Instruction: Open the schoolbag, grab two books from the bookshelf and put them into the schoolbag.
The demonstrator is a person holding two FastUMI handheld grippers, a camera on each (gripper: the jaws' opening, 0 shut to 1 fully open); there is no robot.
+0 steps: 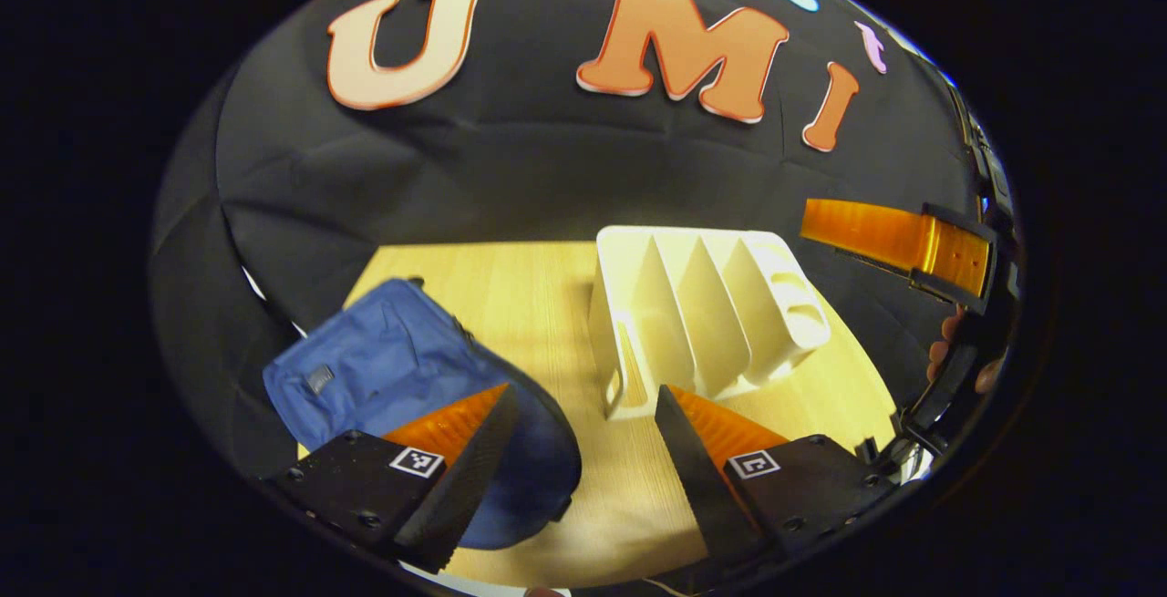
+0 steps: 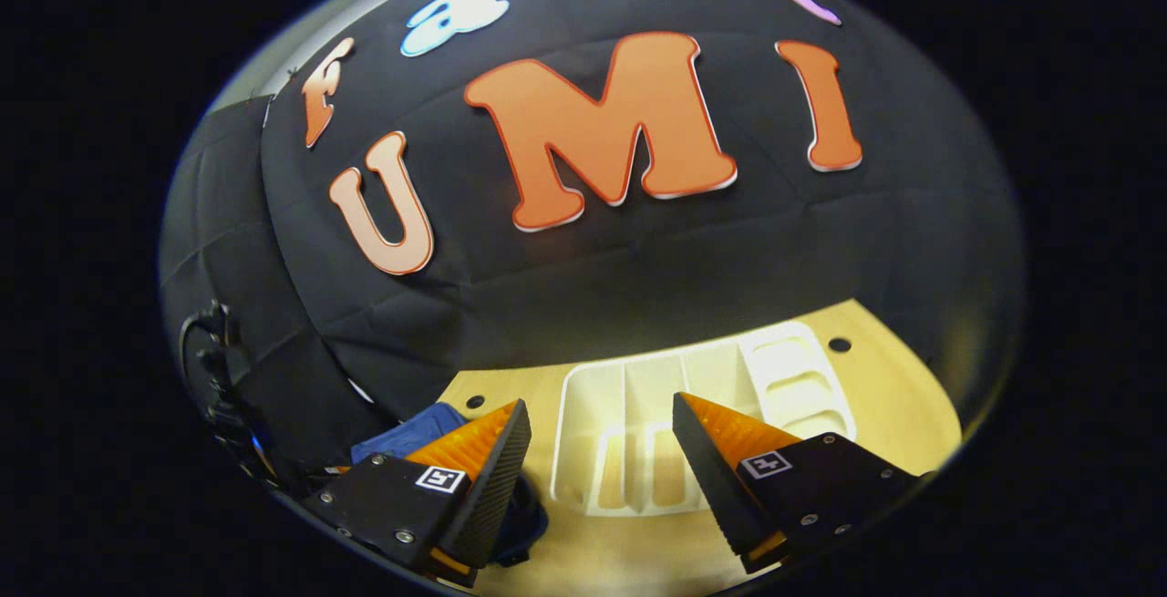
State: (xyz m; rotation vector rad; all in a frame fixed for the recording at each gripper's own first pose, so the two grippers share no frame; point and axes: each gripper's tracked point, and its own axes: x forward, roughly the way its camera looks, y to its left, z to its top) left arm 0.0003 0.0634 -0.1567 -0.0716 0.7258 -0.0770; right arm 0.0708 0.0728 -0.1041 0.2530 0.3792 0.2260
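The schoolbag (image 1: 401,378) is lying flat on the table's (image 1: 547,305) left side, blue, soft fabric; prob. light & floppy, so it's likely going to sag if pinched anywhere but a seam or the dark edge band, where the zip may be. I can't make out a zip pull. Just beside it, to the right, the white bookshelf (image 1: 702,305) is standing w/ bare slots, no books visible. Left gripper (image 1: 583,433) is hovering wide above, holding nothing; right gripper (image 2: 602,451) is also gaping wide, nothing between its fingers.
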